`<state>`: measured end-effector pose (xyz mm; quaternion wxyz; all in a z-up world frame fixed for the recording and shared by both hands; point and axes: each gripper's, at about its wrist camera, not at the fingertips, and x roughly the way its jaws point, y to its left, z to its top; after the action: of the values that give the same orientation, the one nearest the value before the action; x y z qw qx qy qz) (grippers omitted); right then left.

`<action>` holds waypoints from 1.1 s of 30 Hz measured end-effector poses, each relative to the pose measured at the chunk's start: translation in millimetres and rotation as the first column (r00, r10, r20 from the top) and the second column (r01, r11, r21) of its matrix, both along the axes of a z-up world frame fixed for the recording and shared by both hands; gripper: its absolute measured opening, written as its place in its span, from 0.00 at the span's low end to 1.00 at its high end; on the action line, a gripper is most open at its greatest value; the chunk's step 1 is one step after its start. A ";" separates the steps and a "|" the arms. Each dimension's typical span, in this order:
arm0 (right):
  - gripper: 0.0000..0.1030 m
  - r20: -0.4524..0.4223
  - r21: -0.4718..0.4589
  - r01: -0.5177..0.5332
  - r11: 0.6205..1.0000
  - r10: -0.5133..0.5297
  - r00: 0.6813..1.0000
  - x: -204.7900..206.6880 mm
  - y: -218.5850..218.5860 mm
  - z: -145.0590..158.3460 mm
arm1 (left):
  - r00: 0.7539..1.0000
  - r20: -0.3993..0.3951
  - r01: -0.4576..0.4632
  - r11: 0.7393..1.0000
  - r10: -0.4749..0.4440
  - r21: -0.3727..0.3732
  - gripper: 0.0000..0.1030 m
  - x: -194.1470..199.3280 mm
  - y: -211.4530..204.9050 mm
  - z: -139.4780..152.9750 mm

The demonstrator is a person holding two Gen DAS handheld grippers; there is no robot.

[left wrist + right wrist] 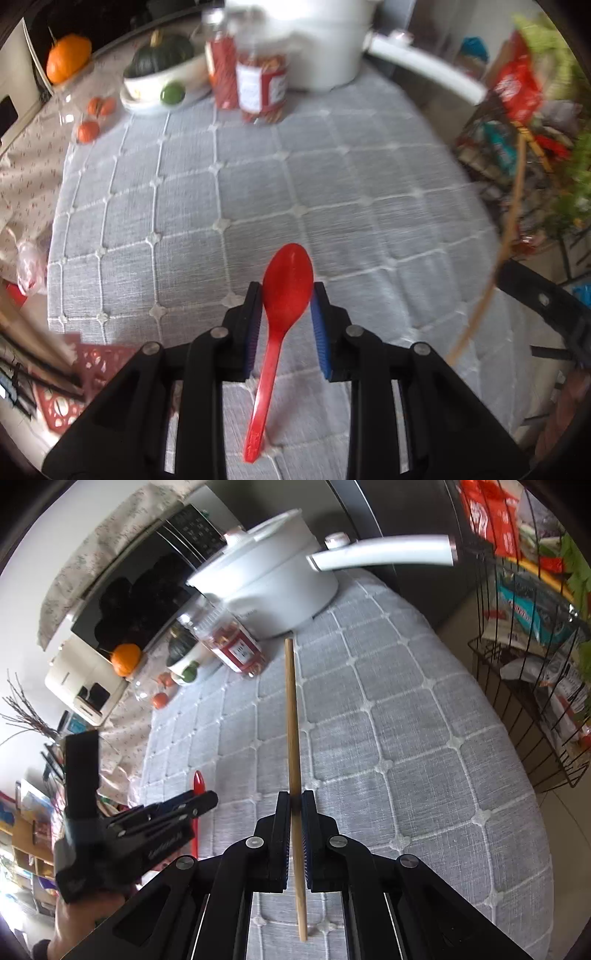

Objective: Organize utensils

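My left gripper [287, 291] is shut on a red plastic spoon [282, 314], pinching its bowl, with the handle hanging down toward me above the grey quilted cloth [258, 192]. My right gripper [295, 799] is shut on a wooden chopstick [293, 720] that points away toward the pot, held above the cloth. The chopstick also shows in the left wrist view [506, 236], with the right gripper's body at its lower end. The left gripper with the spoon [198, 786] shows at the left in the right wrist view.
A white pot [273, 590] with a long handle, a jar of red snacks [262, 85], a bowl holding a squash [162, 74] and small oranges [88, 131] stand at the table's back. A wire rack of packets [535, 635] stands right. A red mat [74, 384] lies lower left.
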<state>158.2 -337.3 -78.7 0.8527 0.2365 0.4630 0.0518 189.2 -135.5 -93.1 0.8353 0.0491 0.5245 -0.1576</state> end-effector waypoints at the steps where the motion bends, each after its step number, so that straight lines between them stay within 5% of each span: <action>1: 0.05 0.015 -0.002 0.003 1.000 -0.003 1.000 -2.8 1.2 4.5 | 0.999 0.036 0.024 1.000 -0.023 -0.019 0.27 -11.1 3.0 10.5; 9: 0.03 0.207 -0.038 0.000 0.999 0.008 0.978 -34.9 19.6 59.8 | 0.935 0.335 0.176 0.973 -0.118 -0.151 0.27 -86.1 20.5 98.9; 13: 0.03 0.323 -0.094 -0.023 0.995 0.053 0.945 -44.1 39.4 91.9 | 0.886 0.460 0.181 0.954 -0.054 -0.238 0.27 -107.9 52.7 135.3; 17: 0.02 0.373 -0.116 -0.044 0.992 0.085 0.924 -48.5 50.5 111.2 | 0.848 0.529 0.166 0.936 0.025 -0.311 0.27 -115.5 83.6 138.5; 21: 0.07 0.285 -0.147 -0.029 0.989 0.071 0.956 -36.0 40.9 103.1 | 0.896 0.443 0.147 0.922 0.029 -0.359 0.27 -105.4 97.2 119.2; 25: 0.37 0.084 -0.143 -0.001 0.990 0.013 0.996 -10.4 9.2 59.3 | 0.936 0.350 0.130 0.907 0.020 -0.401 0.27 -104.6 109.0 105.6; 29: 0.40 -0.067 -0.219 -0.084 0.972 0.071 0.995 -2.5 -4.9 20.5 | 0.946 0.323 0.144 0.913 -0.014 -0.381 0.27 -107.9 109.1 95.5; 33: 0.40 -0.145 -0.360 -0.245 0.900 0.206 0.968 -8.0 -10.0 -7.4 | 0.950 0.309 0.166 0.912 -0.045 -0.375 0.27 -111.6 107.8 90.8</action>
<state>150.2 -347.3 -86.1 0.8452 0.0166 0.5320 0.0485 77.6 -27.7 -2.3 0.8864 -0.0696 0.3483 -0.2968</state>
